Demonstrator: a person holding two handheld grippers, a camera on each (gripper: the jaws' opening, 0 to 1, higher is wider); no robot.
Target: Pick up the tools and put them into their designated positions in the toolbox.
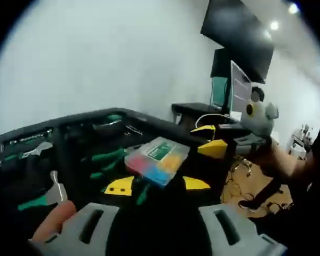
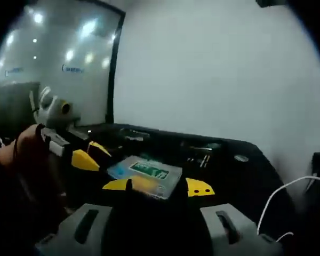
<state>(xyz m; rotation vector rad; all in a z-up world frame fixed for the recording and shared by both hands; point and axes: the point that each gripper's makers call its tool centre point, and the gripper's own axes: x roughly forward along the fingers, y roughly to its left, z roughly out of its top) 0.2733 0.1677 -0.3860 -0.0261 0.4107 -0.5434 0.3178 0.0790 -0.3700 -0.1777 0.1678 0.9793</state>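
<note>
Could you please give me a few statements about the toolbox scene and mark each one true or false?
1. A clear plastic parts box with a green label lies on the black toolbox. True.
2. The left gripper is clamped on a screwdriver. False: its jaws stand apart with nothing between them.
3. Yellow latches show at the toolbox's near edge. True.
4. The right gripper holds the parts box. False: its jaws are open and empty, short of the box.
5. A hammer with a green handle lies in the toolbox. True.
</note>
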